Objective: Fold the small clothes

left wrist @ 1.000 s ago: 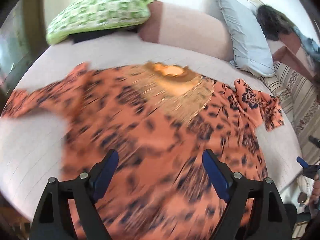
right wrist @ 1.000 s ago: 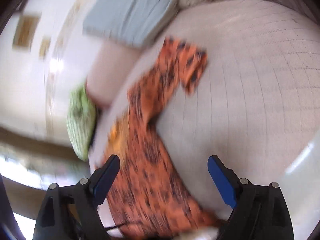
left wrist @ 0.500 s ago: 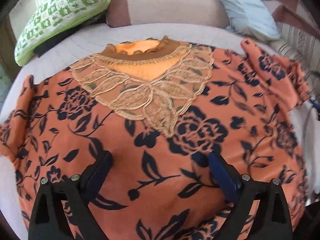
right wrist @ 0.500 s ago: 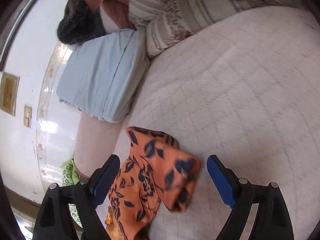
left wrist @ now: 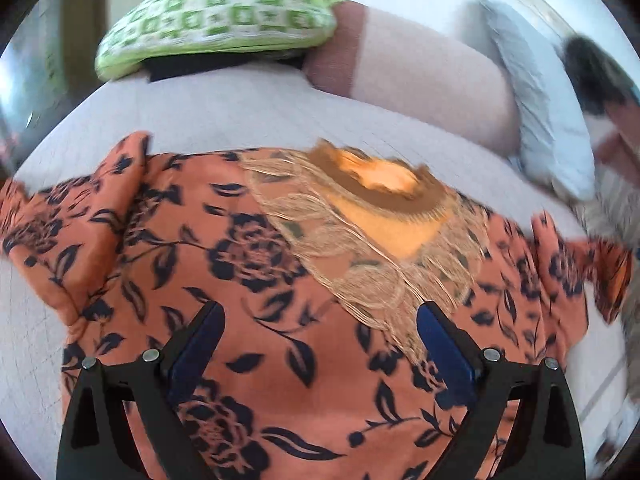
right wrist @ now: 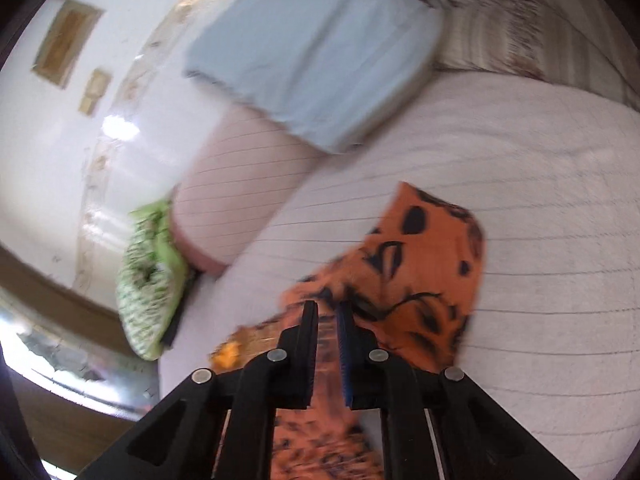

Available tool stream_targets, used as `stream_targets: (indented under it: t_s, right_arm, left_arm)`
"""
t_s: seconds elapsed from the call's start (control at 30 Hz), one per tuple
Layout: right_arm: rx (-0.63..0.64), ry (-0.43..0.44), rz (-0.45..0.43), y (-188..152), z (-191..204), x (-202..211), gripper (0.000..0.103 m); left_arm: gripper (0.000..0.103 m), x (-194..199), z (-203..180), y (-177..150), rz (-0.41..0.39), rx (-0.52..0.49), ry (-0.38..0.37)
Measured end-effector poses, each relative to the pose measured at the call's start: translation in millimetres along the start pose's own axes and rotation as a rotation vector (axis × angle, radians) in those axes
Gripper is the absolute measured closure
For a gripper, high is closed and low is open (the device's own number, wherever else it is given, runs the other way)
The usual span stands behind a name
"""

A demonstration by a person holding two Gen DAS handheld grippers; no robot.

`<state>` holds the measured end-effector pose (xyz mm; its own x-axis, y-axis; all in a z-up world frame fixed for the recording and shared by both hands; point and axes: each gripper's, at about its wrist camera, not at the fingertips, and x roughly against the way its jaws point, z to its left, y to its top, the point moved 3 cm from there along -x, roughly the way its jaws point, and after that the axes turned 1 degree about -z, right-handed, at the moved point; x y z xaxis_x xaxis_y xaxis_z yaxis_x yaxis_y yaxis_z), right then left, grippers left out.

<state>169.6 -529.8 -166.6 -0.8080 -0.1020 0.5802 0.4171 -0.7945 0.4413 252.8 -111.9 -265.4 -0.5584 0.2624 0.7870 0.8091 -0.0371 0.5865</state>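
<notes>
An orange top with a dark floral print [left wrist: 280, 320] lies spread face up on the pale bed [left wrist: 224, 120], with a beige lace neckline [left wrist: 372, 240] and short sleeves out to both sides. My left gripper [left wrist: 320, 324] is open and empty, hovering over the chest of the top. My right gripper [right wrist: 327, 308] is shut on the fabric at the top's right shoulder, by the sleeve [right wrist: 420, 264], which lies crumpled just beyond the fingertips.
A green checked pillow [left wrist: 216, 16], a pink bolster [left wrist: 424, 68] and a light blue pillow [left wrist: 544, 120] line the head of the bed. A person lies at the far right [left wrist: 600, 80] beside a striped blanket [right wrist: 520, 32]. Bare bed sheet [right wrist: 560, 200] lies right of the sleeve.
My right gripper closed from wide open onto the fabric by the right sleeve. My left gripper pulled back and swung left over the top, staying open.
</notes>
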Motion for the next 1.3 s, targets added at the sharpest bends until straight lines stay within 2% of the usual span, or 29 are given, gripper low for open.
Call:
stream_targets:
  t_s: [0.1,0.17,0.23,0.27,0.37,0.47,0.5,0.57,0.6,0.63,0.7,0.8,0.87,0.97,1.03,1.07,1.1,1.13,1.23,1.3]
  right_arm:
    - [0.083,0.000,0.009,2.4,54.1,14.9,0.094]
    - [0.165,0.014,-0.039,6.7,87.0,28.8,0.094]
    - [0.191,0.010,-0.017,-4.0,102.0,39.6,0.094]
    - [0.192,-0.018,0.009,-6.8,107.1,40.6,0.094]
    - [0.189,-0.130,0.027,-11.7,92.1,37.9,0.092]
    - [0.139,-0.247,-0.028,-15.9,35.8,35.8,0.090]
    - [0.118,-0.261,-0.035,-16.6,19.2,35.2,0.085]
    - [0.085,-0.301,-0.049,-27.4,-6.6,25.7,0.058]
    - [0.080,-0.310,-0.062,-28.5,-14.3,21.6,0.022]
    - [0.084,-0.329,-0.090,-33.5,-19.9,17.3,0.017]
    - [0.111,-0.370,-0.084,-37.5,-23.7,1.0,0.017]
    - [0.168,-0.527,-0.058,-37.1,-25.3,-30.8,0.017]
    - [0.171,-0.582,-0.039,-33.4,-29.6,-54.7,0.017]
    - [0.163,-0.709,-0.033,-27.1,-42.4,-80.3,0.017]
    - [0.161,-0.812,-0.052,-23.5,-60.4,-91.2,0.022]
    - [0.150,-0.819,-0.025,-22.4,-71.0,-94.7,0.030]
    - [0.124,-0.805,0.008,-22.0,-81.1,-95.1,0.060]
    - [0.083,-0.779,0.029,-21.4,-91.5,-91.1,0.083]
    - [0.003,-0.669,0.017,-18.6,-106.1,-58.0,0.094]
    - [-0.053,-0.542,0.037,-16.9,-106.6,-36.7,0.095]
  left_arm:
    - [0.006,4.9,21.5,7.4,-0.035,0.049,0.032]
    - [0.006,7.1,32.7,10.1,-0.042,0.078,0.043]
    - [0.006,6.7,38.6,11.4,-0.034,0.100,0.029]
    - [0.006,7.3,39.8,11.5,-0.036,0.101,0.030]
    - [0.006,13.0,35.5,10.7,-0.059,0.065,0.032]
    - [0.006,20.0,22.0,7.8,-0.077,0.002,0.020]
    - [0.006,20.7,16.7,6.0,-0.078,-0.021,0.013]
    - [0.006,21.3,3.4,1.4,-0.072,-0.082,0.005]
    - [0.006,20.7,-3.0,-0.7,-0.069,-0.111,0.011]
    - [0.006,19.7,-9.6,-2.4,-0.066,-0.139,0.019]
    - [0.006,17.1,-18.5,-5.1,-0.058,-0.170,0.018]
    - [0.006,8.1,-29.1,-7.7,-0.024,-0.183,-0.004]
    - [0.006,3.0,-32.6,-8.6,-0.007,-0.182,-0.012]
    - [0.006,-1.3,-37.9,-9.1,-0.004,-0.201,-0.008]
    - [0.006,-3.6,-39.8,-9.2,-0.001,-0.215,-0.003]
    - [0.006,-4.9,-40.1,-9.2,0.004,-0.218,-0.003]
    - [0.006,-5.2,-39.4,-8.6,0.007,-0.214,-0.005]
    - [0.006,-5.6,-38.5,-7.7,0.007,-0.205,-0.008]
    - [0.006,-4.7,-33.5,-4.3,0.010,-0.168,-0.018]
    - [0.006,-4.1,-30.0,-2.8,0.016,-0.142,-0.028]
